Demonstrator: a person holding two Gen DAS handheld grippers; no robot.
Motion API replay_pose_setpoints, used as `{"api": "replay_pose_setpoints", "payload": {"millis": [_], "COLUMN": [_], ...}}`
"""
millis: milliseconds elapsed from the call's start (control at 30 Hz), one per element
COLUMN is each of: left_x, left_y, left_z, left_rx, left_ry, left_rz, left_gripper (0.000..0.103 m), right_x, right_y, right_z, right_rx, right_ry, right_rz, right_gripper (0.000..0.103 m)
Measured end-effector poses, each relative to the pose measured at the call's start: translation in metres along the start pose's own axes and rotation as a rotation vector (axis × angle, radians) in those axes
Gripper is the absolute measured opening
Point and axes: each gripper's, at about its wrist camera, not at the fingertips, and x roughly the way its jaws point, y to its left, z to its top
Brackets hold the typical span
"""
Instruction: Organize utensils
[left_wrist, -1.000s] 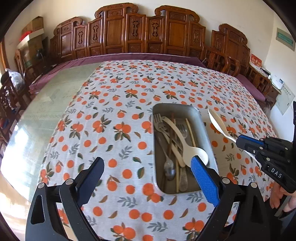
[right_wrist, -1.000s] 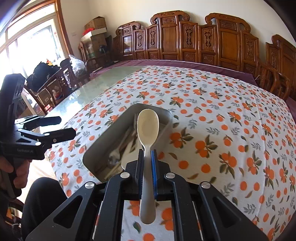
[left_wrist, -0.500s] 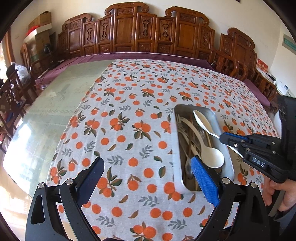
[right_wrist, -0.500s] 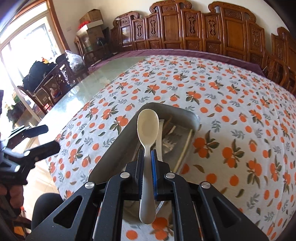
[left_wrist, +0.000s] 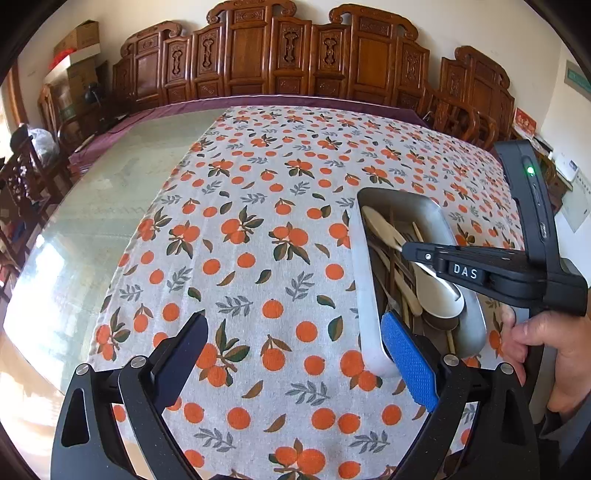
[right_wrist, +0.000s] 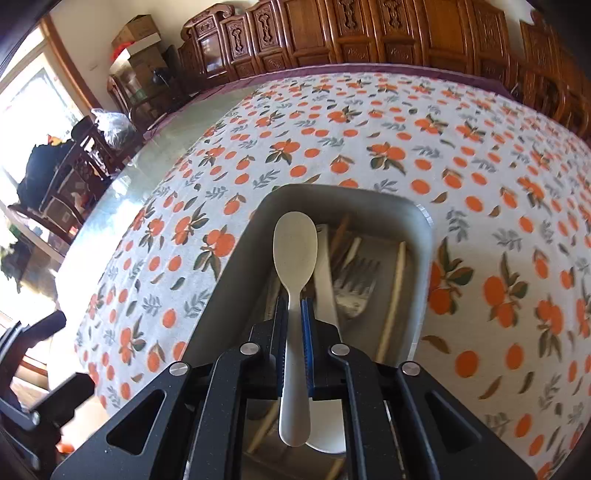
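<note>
Spoon (right_wrist: 294, 254), cream-coloured, clamped by its handle between the pads of the right tongs (right_wrist: 294, 314); its long axis runs straight ahead along the fingers, bowl foremost. Directly below and ahead lies the metal tray (right_wrist: 236, 280), already holding forks, chopsticks and another pale spoon, its length roughly parallel to the held spoon. Left tongs (left_wrist: 295, 354) stand wide apart and empty, above the patterned counter (left_wrist: 258, 258) just beside the tray's near corner. The right hand is therefore placed for the drop.
</note>
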Motion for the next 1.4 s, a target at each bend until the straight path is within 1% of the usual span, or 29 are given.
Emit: {"api": "replay_pose_setpoints", "payload": {"millis": [167,300,467,533,700,767,800,867,900,967,1033,1100,1167,1200,1267,1367,1400], "left_x": [0.001,0.000,-0.004,-0.005,-0.009,-0.012,-0.014,-0.018,-0.020,-0.024,-0.026,-0.030,-0.032,-0.033,-0.037,-0.041,-0.043], "left_y": [0.003,0.004,0.006,0.005,-0.002,-0.006,-0.008,-0.012,-0.014,-0.018,-0.021,-0.026,-0.032,-0.037,-0.044,-0.058,-0.063], "left_z": [0.000,0.000,0.000,0.000,0.000,0.000,0.000,0.000,0.000,0.000,0.000,-0.001,-0.004,-0.005,-0.007,-0.009,-0.010], "left_rx": [-0.002,-0.004,-0.005,-0.008,0.005,0.014,0.016,0.019,0.020,0.013,0.003,-0.010,-0.008,-0.010,-0.011,0.005,0.012], "left_ry": [0.004,-0.006,-0.023,-0.026,-0.039,-0.051,-0.056,-0.076,-0.081,-0.093,-0.096,-0.111,-0.118,-0.120,-0.126,-0.132,-0.134], "left_rz": [-0.001,0.010,0.029,0.031,0.030,0.035,0.037,0.046,0.047,0.038,0.017,0.018,0.019,0.016,0.007,0.019,0.019], "left_gripper": [0.091,0.091,0.091,0.091,0.091,0.091,0.091,0.091,0.091,0.091,0.095,0.095,0.095,0.095,0.095,0.095,0.095], "right_x": [0.007,0.002,-0.019,-0.033,-0.067,-0.079,-0.086,-0.099,-0.105,-0.116,-0.125,-0.136,-0.145,-0.150,-0.158,-0.173,-0.177], "right_y": [0.008,0.012,0.014,0.014,0.011,0.008,0.007,0.004,0.001,-0.003,-0.008,-0.012,-0.017,-0.021,-0.027,-0.036,-0.039], "right_z": [-0.005,-0.006,-0.011,-0.016,-0.028,-0.032,-0.035,-0.040,-0.042,-0.045,-0.048,-0.053,-0.058,-0.061,-0.067,-0.077,-0.080], "right_rx": [-0.009,-0.025,-0.089,-0.107,-0.155,-0.166,-0.171,-0.174,-0.173,-0.166,-0.160,-0.166,-0.164,-0.159,-0.149,-0.128,-0.124], "right_ry": [0.018,-0.006,-0.062,-0.094,-0.165,-0.186,-0.199,-0.218,-0.229,-0.249,-0.271,-0.293,-0.311,-0.320,-0.331,-0.350,-0.355], "right_rz": [0.039,0.061,0.023,0.006,-0.032,-0.044,-0.051,-0.058,-0.063,-0.075,-0.099,-0.129,-0.153,-0.159,-0.166,-0.179,-0.180], "right_gripper": [0.009,0.011,0.012,0.017,0.024,0.032,0.033,0.041,0.043,0.054,0.064,0.067,0.080,0.082,0.091,0.101,0.100]}}
